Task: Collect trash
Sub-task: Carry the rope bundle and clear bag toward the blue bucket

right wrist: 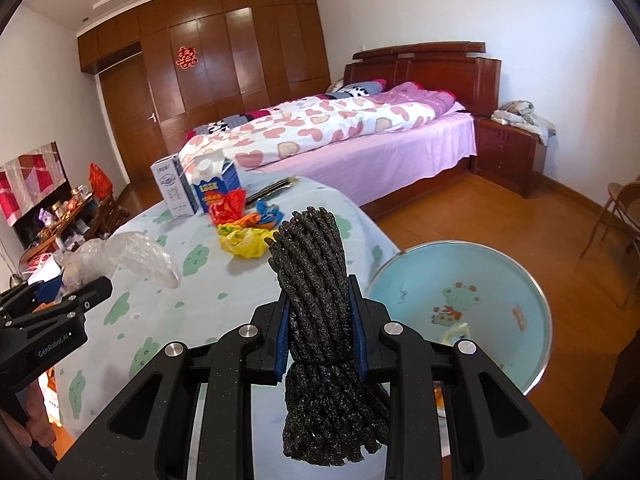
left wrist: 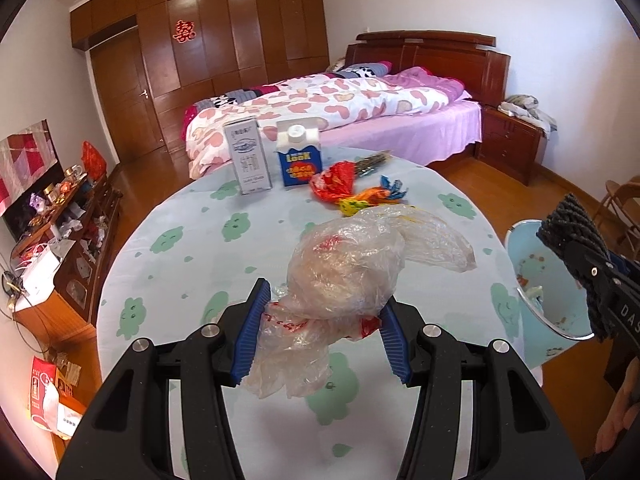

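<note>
My left gripper point(left wrist: 322, 316) is shut on a crumpled clear plastic bag point(left wrist: 344, 268) with red print, held above the round table point(left wrist: 180, 240). The right gripper point(right wrist: 320, 320) is shut on a bundle of dark twisted cord point(right wrist: 316, 276), upright between its blue pads, just left of the light blue bin point(right wrist: 480, 280). In the left wrist view the cord bundle point(left wrist: 568, 232) and right gripper point(left wrist: 576, 256) hang over the bin's rim point(left wrist: 532, 308). Colourful wrappers point(left wrist: 352, 188) lie on the table's far side. The bag point(right wrist: 120, 256) and left gripper's fingers point(right wrist: 80, 300) show at the left of the right wrist view.
A grey carton point(left wrist: 250, 156) and a blue-and-white carton point(left wrist: 300, 156) stand at the table's far edge, with dark sticks point(left wrist: 372, 162) beside them. A bed point(left wrist: 340, 108) lies beyond. A cluttered low cabinet point(left wrist: 60, 248) is at the left, a chair point(right wrist: 620, 216) at the right.
</note>
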